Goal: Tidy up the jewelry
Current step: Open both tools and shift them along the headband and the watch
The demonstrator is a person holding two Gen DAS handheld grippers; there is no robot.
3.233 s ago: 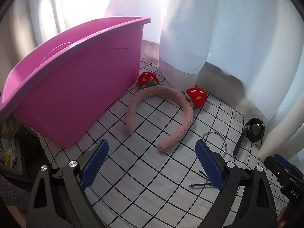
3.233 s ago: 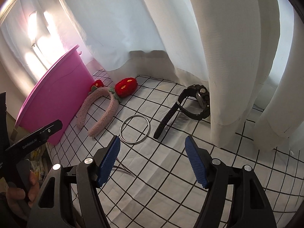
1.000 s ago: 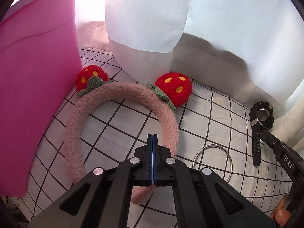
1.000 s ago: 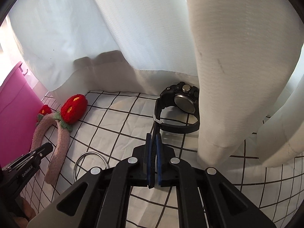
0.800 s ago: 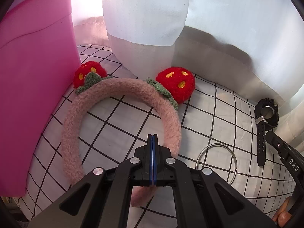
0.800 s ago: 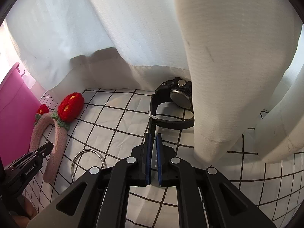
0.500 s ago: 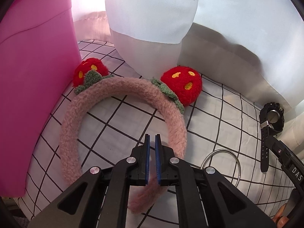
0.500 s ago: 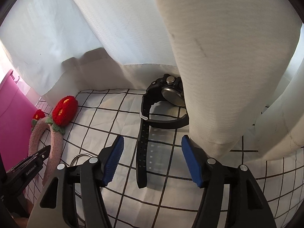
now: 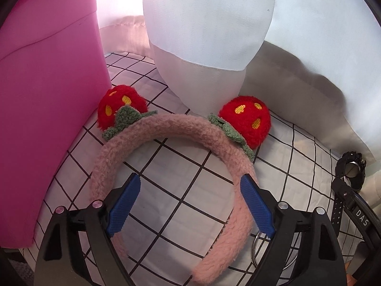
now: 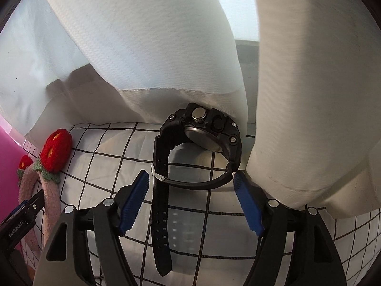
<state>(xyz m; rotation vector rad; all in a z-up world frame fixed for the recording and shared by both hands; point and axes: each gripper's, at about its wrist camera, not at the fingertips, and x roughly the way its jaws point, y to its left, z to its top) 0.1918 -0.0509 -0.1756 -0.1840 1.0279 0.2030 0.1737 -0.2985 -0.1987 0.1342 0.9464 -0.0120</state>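
My left tongs (image 9: 189, 205) are spread wide and hold nothing, their blue pads inside the arc of the pink headband (image 9: 171, 128), which lies flat on the checked tabletop (image 9: 181, 166). Beyond the pads, the headband's two red strawberry pompoms sit near the white curtain (image 9: 207, 23), and the pink bin (image 9: 47, 95) stands just beside the headband. My right tongs (image 10: 191, 203) are also spread and empty, straddling the strap of the black watch (image 10: 202, 133), whose face rests against the curtain.

Left tool (image 9: 189, 205) spread over pink headband (image 9: 166, 128), beside pink bin (image 9: 47, 95)
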